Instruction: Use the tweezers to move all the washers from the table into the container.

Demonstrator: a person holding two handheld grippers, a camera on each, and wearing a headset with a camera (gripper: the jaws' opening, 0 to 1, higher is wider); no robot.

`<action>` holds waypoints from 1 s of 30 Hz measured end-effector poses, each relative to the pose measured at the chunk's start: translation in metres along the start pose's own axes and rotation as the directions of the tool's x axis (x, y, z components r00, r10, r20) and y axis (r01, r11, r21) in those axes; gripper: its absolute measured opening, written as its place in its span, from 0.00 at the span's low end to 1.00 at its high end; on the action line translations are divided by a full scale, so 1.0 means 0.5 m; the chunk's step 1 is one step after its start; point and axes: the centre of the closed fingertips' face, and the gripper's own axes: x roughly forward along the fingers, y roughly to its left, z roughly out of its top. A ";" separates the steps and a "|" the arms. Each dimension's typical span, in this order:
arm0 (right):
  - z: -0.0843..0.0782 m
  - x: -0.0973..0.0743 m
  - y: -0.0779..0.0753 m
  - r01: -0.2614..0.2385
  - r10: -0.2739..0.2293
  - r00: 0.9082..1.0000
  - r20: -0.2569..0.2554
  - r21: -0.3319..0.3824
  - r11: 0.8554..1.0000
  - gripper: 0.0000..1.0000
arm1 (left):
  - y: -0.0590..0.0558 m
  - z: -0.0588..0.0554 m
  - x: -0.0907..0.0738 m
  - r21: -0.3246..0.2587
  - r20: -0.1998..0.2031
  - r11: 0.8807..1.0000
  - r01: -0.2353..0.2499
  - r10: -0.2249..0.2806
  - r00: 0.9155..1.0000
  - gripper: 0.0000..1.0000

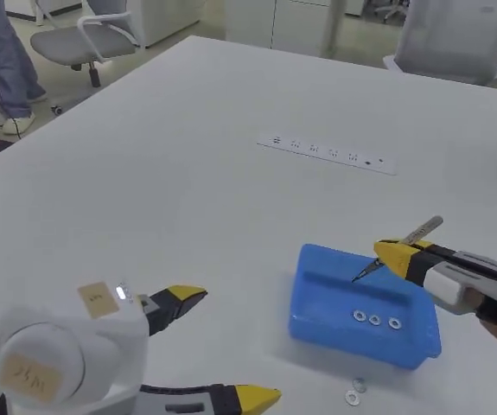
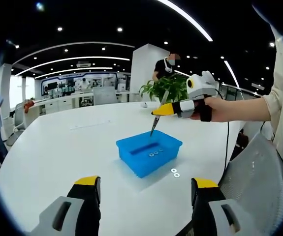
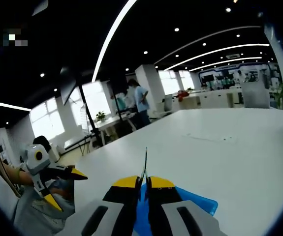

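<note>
"where's the right gripper (image 1: 385,252)?"
"above the blue container (image 1: 317,294), jaws pinching the tweezers (image 1: 367,270), tip pointing down into it."
"and the washers?"
"three washers (image 1: 375,320) inside, two more washers (image 1: 354,393) on the table (image 1: 187,173) just near of it. left gripper (image 1: 235,346) near left, jaws spread."

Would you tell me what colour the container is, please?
The container is blue, clearest in the head view.
</note>
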 end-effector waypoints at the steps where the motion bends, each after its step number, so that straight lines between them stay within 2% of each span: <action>1: 0.000 -0.003 0.003 0.000 0.000 1.000 0.003 0.001 1.000 0.03 | -0.001 0.000 0.000 -0.001 -0.001 1.000 0.002 -0.002 1.000 0.76; 7: -0.007 -0.028 0.031 -0.016 0.015 1.000 0.020 0.031 0.999 0.03 | -0.002 -0.002 0.001 0.001 -0.005 1.000 0.006 -0.006 1.000 0.76; 15: -0.069 -0.051 0.046 -0.008 0.009 1.000 -0.014 0.093 0.996 0.03 | -0.007 -0.005 0.002 0.008 -0.014 1.000 0.018 -0.018 1.000 0.76; 20: -0.126 -0.057 0.054 -0.003 0.012 0.997 -0.075 0.119 0.993 0.03 | -0.006 -0.005 0.002 0.007 -0.013 1.000 0.017 -0.017 1.000 0.76; 21: -0.143 -0.058 0.057 -0.005 0.018 0.995 -0.101 0.128 0.992 0.03 | -0.007 -0.005 0.002 0.006 -0.013 1.000 0.018 -0.018 1.000 0.76; 25: -0.176 -0.057 0.061 -0.007 0.027 0.991 -0.132 0.152 0.988 0.03 | -0.006 -0.005 0.002 0.007 -0.013 1.000 0.017 -0.017 1.000 0.76; 30: -0.208 -0.053 0.065 -0.014 0.036 0.984 -0.177 0.122 0.992 0.04 | -0.007 -0.007 0.002 0.007 -0.017 1.000 0.019 -0.019 1.000 0.76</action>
